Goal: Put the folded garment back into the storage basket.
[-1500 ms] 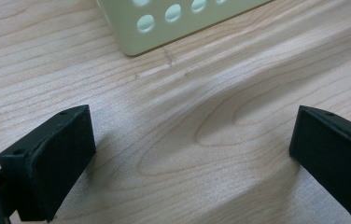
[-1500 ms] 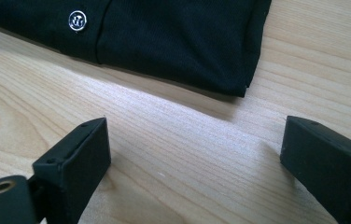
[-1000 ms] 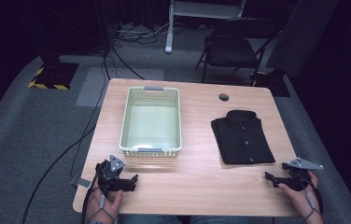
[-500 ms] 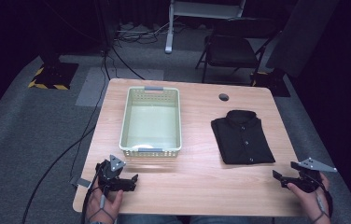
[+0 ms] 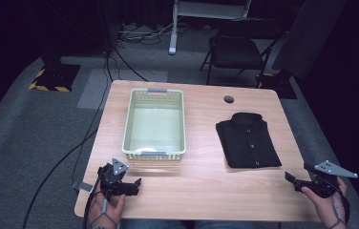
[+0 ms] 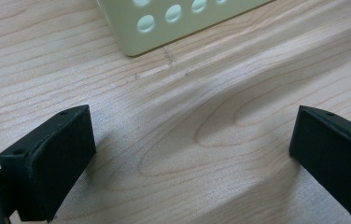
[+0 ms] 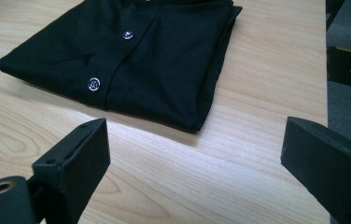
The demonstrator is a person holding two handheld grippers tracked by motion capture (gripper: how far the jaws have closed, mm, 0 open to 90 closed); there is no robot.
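A folded black button-up shirt (image 5: 248, 139) lies on the right half of the wooden table (image 5: 201, 181); its hem and two buttons fill the upper part of the right gripper view (image 7: 131, 60). A pale green perforated basket (image 5: 155, 124) stands left of centre, and one corner of it (image 6: 164, 23) is close ahead in the left gripper view. My left gripper (image 5: 137, 186) rests near the front left edge, open, with bare wood between its jaws (image 6: 192, 154). At the front right edge, my right gripper (image 5: 291, 179) is open a short way from the shirt's hem (image 7: 194, 163).
A dark round cable hole (image 5: 228, 99) sits at the table's far side. Behind the table stand a black chair (image 5: 237, 50) and a grey stand (image 5: 173, 28). Cables (image 5: 72, 157) run over the grey carpet at the left. The table's right edge (image 7: 325, 93) drops to the floor.
My right gripper has drifted right and towards the front, out to the table's right edge. The left gripper, the basket and the shirt have stayed put.
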